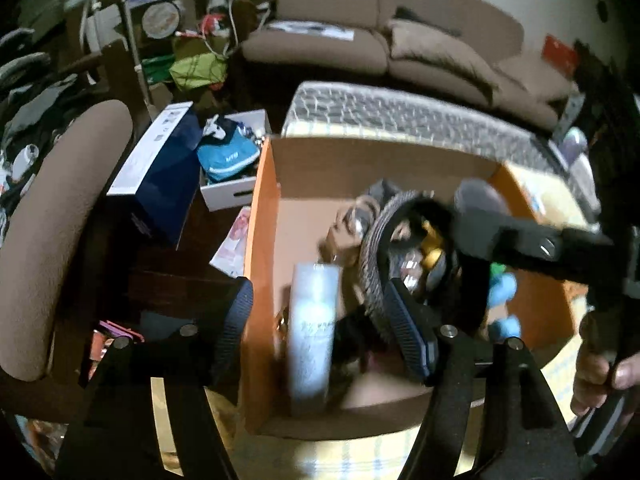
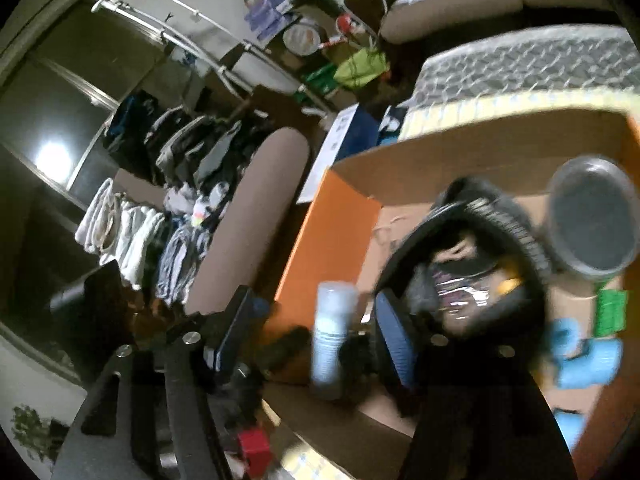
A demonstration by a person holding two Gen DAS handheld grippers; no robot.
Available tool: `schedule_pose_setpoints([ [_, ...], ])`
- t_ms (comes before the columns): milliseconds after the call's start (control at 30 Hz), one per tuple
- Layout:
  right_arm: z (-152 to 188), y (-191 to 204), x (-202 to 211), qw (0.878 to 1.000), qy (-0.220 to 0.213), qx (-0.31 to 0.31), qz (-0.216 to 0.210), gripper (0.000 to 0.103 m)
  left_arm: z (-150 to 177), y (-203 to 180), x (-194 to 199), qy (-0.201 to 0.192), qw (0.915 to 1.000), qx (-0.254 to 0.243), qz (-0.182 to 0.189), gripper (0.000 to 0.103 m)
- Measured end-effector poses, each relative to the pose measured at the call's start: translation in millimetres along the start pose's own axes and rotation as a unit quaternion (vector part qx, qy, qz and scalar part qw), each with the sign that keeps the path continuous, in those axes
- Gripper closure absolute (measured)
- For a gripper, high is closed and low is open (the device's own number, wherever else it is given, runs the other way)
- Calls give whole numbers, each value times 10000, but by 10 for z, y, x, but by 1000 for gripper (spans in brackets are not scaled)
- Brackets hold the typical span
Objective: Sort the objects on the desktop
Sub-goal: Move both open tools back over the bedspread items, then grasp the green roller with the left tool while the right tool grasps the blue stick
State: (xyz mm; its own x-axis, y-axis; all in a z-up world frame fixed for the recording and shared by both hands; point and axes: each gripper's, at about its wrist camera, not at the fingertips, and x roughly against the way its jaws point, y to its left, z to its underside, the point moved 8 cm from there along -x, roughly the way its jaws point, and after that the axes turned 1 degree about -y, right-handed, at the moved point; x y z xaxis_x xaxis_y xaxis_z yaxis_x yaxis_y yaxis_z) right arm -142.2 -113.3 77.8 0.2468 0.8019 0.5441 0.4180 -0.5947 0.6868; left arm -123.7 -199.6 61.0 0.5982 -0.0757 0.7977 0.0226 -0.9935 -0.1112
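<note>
Both views blurred. Orange box, open top, brown inside, sits on a yellow checked cloth; its left wall runs right along the table edge, with floor clutter just past it: blue carton, white bin. Brown chair back stands off the left side. Sofa behind, grey patterned mat along the box's far wall.

Left gripper hovers over the box, jaws wide, nothing between the pads; its left finger hangs outside the left wall, its right finger inside.

Right gripper also jaws wide, empty, reaching in from the right side.

Inside the box: white bottle lying near the left wall, grey ribbed band curved beside it, gold item, blue pieces, round grey lid, green block. Contents crowd the right half; bare floor of the box shows at left back.
</note>
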Motion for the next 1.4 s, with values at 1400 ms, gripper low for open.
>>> schedule_pose_setpoints([
  [1400, 212, -2578, 3033, 9522, -1282, -932, 2611, 10, 415, -3608, -643, 241, 9734, -1757, 1450, 1],
])
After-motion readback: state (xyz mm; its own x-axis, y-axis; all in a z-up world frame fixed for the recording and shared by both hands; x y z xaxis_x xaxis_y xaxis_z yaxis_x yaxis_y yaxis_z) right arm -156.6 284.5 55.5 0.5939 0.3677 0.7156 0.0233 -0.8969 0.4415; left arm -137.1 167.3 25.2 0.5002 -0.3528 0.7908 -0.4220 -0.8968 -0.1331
